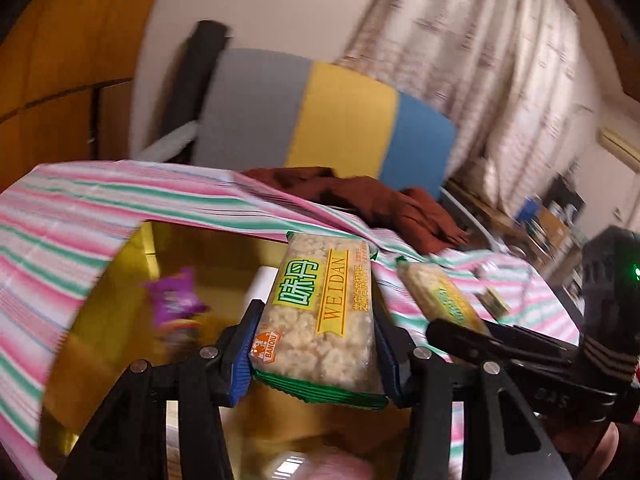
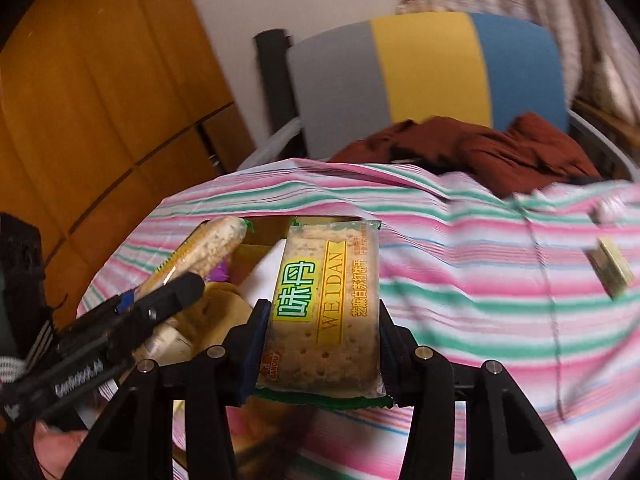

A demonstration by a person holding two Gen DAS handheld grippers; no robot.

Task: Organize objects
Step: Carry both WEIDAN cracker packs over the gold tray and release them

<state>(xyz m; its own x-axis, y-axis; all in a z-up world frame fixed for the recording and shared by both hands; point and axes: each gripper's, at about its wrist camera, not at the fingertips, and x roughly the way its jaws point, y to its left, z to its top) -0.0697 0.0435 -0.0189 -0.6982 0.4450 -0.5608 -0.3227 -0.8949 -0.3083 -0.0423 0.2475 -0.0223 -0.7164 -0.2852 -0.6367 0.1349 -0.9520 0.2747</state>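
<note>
My left gripper (image 1: pixel 314 344) is shut on a WEIDAN rice-cracker packet (image 1: pixel 320 312) and holds it above an open yellow box (image 1: pixel 120 304). A purple snack packet (image 1: pixel 174 300) lies in that box. My right gripper (image 2: pixel 320 344) is shut on a WEIDAN biscuit packet (image 2: pixel 326 304) and holds it just right of the same box (image 2: pixel 256 248). Each gripper shows in the other's view: the right one (image 1: pixel 452 324) with its packet (image 1: pixel 440 292) to the right, the left one (image 2: pixel 160 300) with its packet (image 2: pixel 204 252) to the left.
A pink, green and white striped cloth (image 2: pixel 480 280) covers the table. A small yellowish packet (image 2: pixel 610 268) lies on it at the right. A rust-brown garment (image 2: pixel 480 148) lies on a grey, yellow and blue chair (image 2: pixel 420 72) behind. Wooden cabinets (image 2: pixel 100 120) stand at the left.
</note>
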